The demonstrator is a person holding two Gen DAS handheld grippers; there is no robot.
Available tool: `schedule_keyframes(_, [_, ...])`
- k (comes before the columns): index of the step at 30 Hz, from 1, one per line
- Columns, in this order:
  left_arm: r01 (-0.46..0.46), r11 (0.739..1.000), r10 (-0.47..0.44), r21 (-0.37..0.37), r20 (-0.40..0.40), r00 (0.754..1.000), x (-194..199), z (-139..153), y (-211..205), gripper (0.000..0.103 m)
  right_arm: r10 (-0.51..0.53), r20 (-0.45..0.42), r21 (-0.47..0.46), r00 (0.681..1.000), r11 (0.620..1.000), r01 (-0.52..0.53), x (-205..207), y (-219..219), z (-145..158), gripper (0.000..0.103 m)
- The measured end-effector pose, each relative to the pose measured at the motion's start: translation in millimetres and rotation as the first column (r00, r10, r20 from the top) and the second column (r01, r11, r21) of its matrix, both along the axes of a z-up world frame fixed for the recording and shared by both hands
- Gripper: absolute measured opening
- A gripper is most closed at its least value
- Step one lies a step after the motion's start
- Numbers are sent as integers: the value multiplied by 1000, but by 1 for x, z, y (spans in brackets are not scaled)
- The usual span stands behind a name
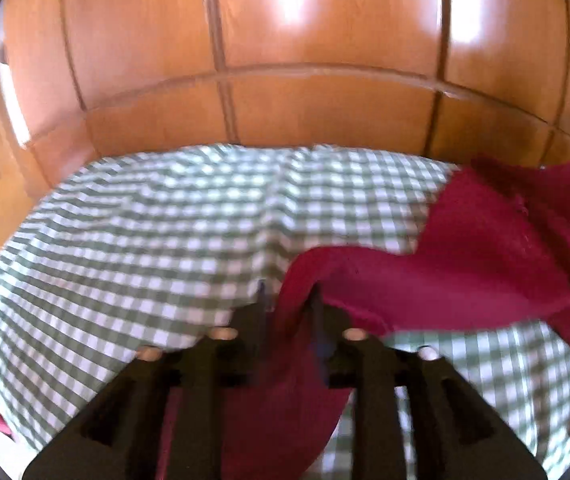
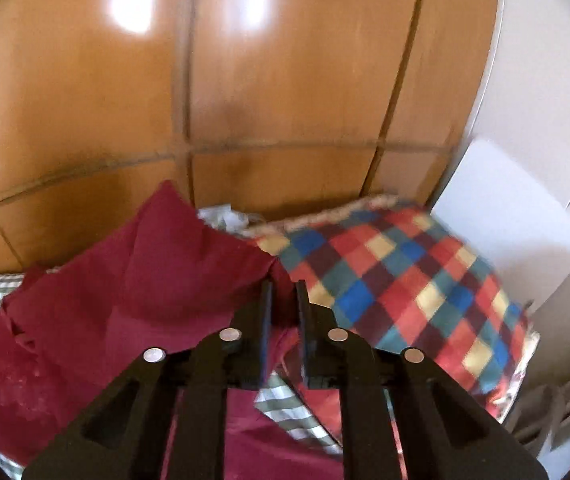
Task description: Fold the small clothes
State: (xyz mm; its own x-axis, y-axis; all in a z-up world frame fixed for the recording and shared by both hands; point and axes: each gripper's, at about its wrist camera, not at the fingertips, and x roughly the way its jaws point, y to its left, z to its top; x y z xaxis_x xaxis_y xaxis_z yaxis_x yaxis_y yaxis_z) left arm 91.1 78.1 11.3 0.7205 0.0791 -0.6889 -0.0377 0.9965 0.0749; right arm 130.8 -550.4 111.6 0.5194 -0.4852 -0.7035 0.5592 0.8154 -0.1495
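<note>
- In the left wrist view, red cloth is seen between the parted jaws of the left gripper [image 1: 288, 300]; whether the pads press it cannot be told.
- From there the red garment [image 1: 481, 248] is spread toward 2 o'clock over the green checked sheet [image 1: 145, 232].
- The right gripper [image 2: 284, 300] is seen with narrowly parted jaws, nothing clearly clamped.
- The garment lies at 9 o'clock, a multicoloured checked cushion [image 2: 405, 280] at 2 o'clock, wooden panels [image 2: 245, 100] at 12.

Red garment [image 1: 481, 248] cut off at right edge; checked pillow [image 2: 401, 288] motion-blurred.
</note>
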Motion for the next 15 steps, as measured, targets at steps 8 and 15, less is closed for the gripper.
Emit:
schedule_keyframes(8, [355, 885, -359, -300, 43, 932, -54, 16, -83, 66, 28, 28, 118, 999, 993, -31, -68, 10, -42, 90])
schedule_keyframes(15, [704, 529, -824, -475, -90, 559, -103, -32, -226, 67, 171, -77, 268, 982, 953, -145, -136, 58, -107, 90])
